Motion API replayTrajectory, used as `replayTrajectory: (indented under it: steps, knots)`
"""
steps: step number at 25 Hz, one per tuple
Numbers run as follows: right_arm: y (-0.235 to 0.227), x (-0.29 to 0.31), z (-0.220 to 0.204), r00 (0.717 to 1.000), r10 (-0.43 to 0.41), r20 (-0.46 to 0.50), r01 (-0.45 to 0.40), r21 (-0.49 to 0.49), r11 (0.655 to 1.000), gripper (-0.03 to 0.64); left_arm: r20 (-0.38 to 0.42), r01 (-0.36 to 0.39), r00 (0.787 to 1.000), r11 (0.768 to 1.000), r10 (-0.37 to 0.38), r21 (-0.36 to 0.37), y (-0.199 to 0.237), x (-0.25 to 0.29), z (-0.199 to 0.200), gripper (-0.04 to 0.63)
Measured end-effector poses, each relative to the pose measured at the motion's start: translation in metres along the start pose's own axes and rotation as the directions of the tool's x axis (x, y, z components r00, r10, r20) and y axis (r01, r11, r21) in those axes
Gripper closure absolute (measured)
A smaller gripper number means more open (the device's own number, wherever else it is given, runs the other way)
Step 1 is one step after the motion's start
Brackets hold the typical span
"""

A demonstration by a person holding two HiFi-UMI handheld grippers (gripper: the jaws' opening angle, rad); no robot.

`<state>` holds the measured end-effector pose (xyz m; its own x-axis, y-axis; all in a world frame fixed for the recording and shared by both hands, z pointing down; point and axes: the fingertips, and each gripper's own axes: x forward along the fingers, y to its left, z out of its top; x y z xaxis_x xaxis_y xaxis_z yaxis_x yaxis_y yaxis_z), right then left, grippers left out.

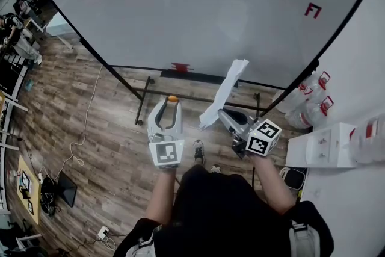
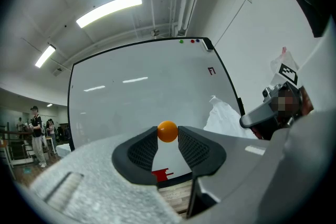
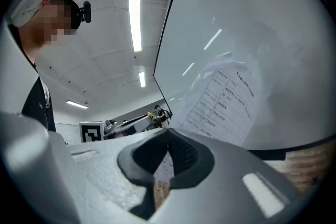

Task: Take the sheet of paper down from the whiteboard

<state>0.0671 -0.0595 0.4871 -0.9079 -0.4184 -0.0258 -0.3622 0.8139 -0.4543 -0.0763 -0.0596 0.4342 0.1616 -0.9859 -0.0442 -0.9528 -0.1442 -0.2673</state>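
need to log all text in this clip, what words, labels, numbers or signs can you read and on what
"F", roughly: red mark on the whiteboard; its shape is not certain.
Paper: a printed table of text, too small to read.
Red tag on the whiteboard's lower edge: nothing legible.
Marker cubes: black-and-white patterns only, no words.
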Motion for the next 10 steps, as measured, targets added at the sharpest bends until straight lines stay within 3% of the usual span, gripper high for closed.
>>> replayTrajectory:
  steps: [10]
  knots:
    - [0.000, -0.012, -0.013, 1.000, -0.013, -0.021, 0.013, 0.006, 1.000, 0.614, 0.007, 0.011, 1.000, 1.000, -0.011, -0.014, -0.010, -0.005, 0.002, 0.464]
